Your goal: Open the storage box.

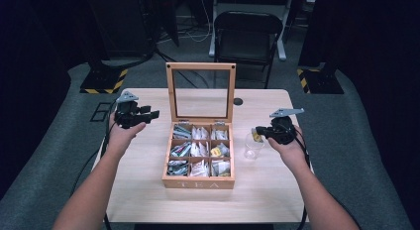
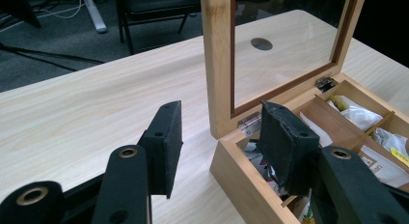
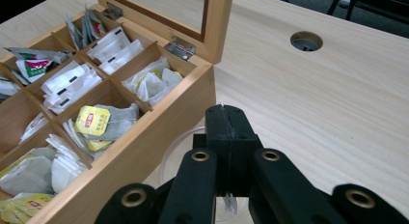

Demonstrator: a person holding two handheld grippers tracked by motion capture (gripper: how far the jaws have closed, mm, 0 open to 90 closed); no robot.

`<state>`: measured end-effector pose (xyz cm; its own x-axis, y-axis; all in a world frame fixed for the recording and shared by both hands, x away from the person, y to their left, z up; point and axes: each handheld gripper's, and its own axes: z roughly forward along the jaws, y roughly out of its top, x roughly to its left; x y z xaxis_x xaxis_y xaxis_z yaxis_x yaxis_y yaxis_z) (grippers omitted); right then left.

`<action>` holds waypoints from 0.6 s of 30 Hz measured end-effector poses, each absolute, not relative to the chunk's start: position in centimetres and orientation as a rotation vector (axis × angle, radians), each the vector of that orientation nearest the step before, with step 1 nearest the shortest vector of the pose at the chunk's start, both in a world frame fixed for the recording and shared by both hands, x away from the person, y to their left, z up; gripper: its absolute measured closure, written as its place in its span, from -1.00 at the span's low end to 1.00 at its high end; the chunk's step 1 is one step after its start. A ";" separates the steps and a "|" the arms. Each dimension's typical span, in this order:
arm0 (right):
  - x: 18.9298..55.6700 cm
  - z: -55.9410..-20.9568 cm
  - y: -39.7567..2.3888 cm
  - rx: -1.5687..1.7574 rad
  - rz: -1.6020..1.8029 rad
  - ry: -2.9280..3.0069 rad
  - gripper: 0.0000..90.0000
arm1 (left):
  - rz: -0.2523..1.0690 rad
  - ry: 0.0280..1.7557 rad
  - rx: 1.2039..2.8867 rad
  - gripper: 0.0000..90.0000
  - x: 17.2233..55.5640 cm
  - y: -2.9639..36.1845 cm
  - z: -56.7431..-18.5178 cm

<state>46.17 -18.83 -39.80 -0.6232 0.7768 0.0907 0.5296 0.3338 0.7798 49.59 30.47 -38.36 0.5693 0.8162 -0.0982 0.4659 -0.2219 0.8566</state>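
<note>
Two hand-held black two-jaw grippers flank an open light-wood tea box with a glass-paned hinged lid [image 1: 200, 89], which stands at the middle of the pale wooden tabletop [image 1: 148, 190], nearer its front edge. At the left, the left gripper [image 1: 148, 114] hovers above the tabletop beside the box's rear left corner; its jaws stand partly apart with nothing between them, as the left gripper view shows [image 2: 219, 137]. It appears to wait in reserve, near enough to steady the box if needed. At the centre, the lid stands upright on its hinges [image 3: 179, 48], so all nine compartments lie open to reach. These hold paper-wrapped and loose tea bags, among them a grey tea bag with a yellow tag [image 3: 103, 120] in the middle compartment of the right-hand column. At the right, a small clear glass cup [image 1: 253, 146] stands on the tabletop just beside the box's right wall, probably so that the carry from box to cup is short. The right gripper [image 1: 259, 133] is poised directly over this cup with its jaws pressed together; a yellow-tagged tea bag [image 1: 256, 136] seems to hang from the tips, with something thin and pale showing below them in the right gripper view [image 3: 229, 203], though what is pinched cannot be made out for certain. The pose suggests lowering a bag into the cup.
</note>
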 end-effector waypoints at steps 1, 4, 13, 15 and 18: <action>46.3 -40.0 -19.0 1.175 1.168 2.303 1.00 | 0.468 1.041 1.870 0.13 49.6 30.5 -38.4; 46.4 -40.2 -19.0 1.184 1.162 2.300 1.00 | 0.471 1.043 1.867 0.13 49.6 30.6 -38.4; 46.5 -40.9 -19.0 1.190 1.142 2.306 1.00 | 0.472 1.047 1.866 0.13 49.5 30.8 -38.3; 46.4 -41.1 -18.8 1.194 1.137 2.309 1.00 | 0.471 1.049 1.865 0.13 49.5 30.9 -38.4; 46.3 -41.3 -18.7 1.188 1.137 2.316 1.00 | 0.474 1.051 1.864 0.12 49.5 30.9 -38.5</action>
